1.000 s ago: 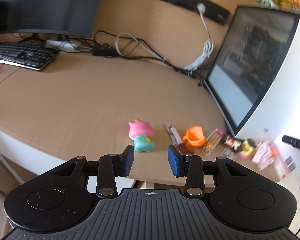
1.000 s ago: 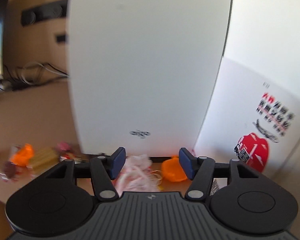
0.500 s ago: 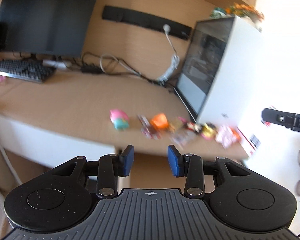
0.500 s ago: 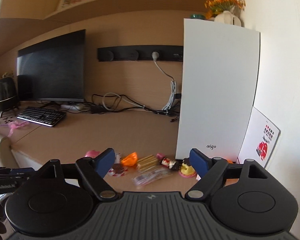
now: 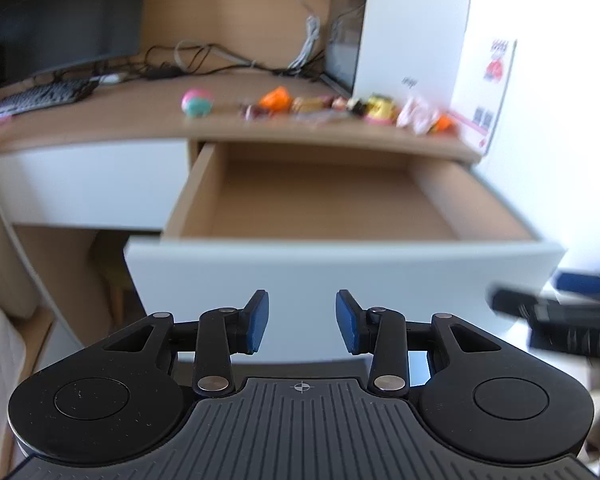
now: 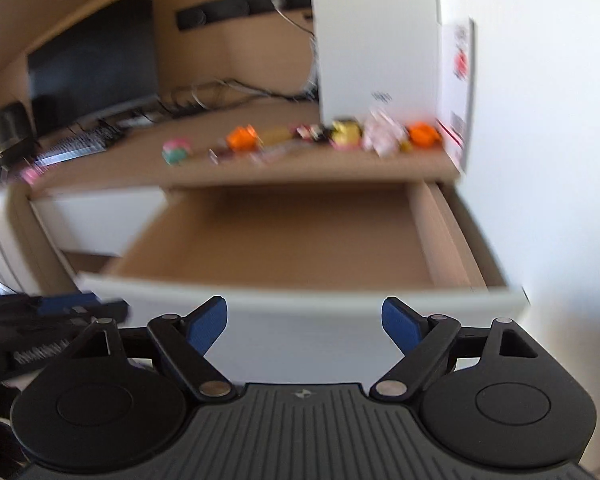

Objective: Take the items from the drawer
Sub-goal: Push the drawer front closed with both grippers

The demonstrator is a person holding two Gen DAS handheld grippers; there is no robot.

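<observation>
Though blurred, toys (image 5: pixel 340 110) beyond drawer (image 5: pixel 320 200)

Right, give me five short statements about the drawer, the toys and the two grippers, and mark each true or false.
1. The drawer is pulled open. True.
2. Toys lie inside the drawer. False: the part in view holds nothing.
3. The small toys sit in a row on the desk top. True.
4. The left gripper holds a toy. False: nothing is between its blue pads.
5. The right gripper is shut. False: its jaws stand wide apart.
</observation>
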